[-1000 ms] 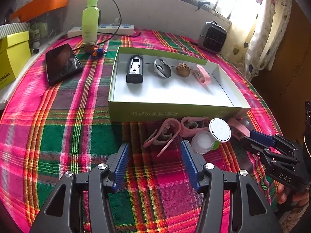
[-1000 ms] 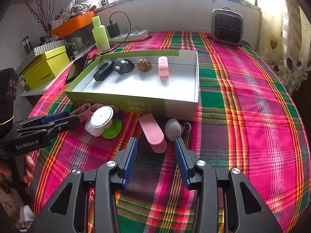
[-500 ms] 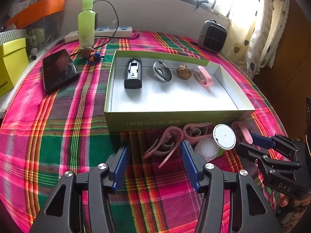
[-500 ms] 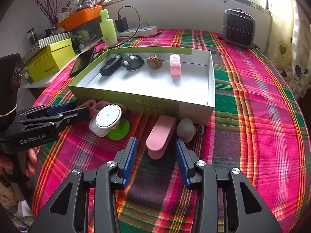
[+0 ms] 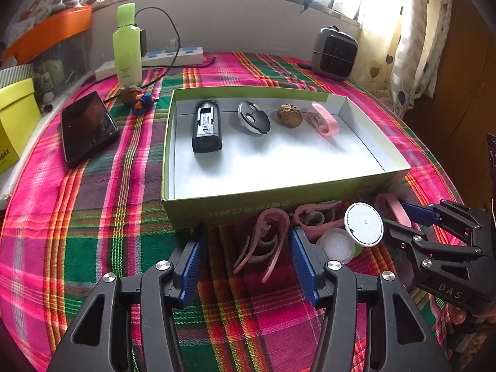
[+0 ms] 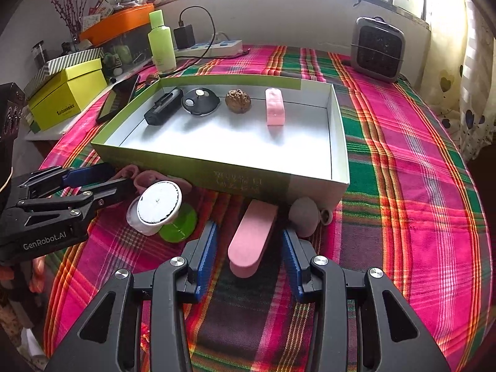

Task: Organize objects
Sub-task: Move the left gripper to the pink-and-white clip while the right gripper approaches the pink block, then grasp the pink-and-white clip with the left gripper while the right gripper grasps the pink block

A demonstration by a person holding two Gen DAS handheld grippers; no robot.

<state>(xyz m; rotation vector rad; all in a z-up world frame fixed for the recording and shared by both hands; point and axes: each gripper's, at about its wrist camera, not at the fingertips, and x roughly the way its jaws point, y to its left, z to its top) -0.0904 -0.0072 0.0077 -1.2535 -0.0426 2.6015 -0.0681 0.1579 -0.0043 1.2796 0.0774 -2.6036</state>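
A green box [image 5: 376, 159] [image 6: 336, 130] holds a black device [image 5: 206, 125], a round black item [image 5: 254, 121], a walnut [image 5: 289, 115] and a pink clip [image 5: 324, 119]. My left gripper [image 5: 246, 255] is open around a pink clip [image 5: 263, 241] lying in front of the box. My right gripper [image 6: 249, 248] is open around another pink clip [image 6: 252, 238]. A white round jar [image 6: 155, 207] with a green lid [image 6: 179, 228] and a second pink clip [image 5: 313, 217] lie between them.
A grey pebble-like item [image 6: 303, 215] lies right of the right gripper. A phone [image 5: 86, 127], green bottle [image 5: 127, 46], power strip [image 5: 173, 57], small heater [image 5: 333, 52] and yellow box [image 6: 68, 93] stand around on the plaid cloth.
Both grippers have moved forward toward the box. Each pink clip now lies between its gripper's open fingers.
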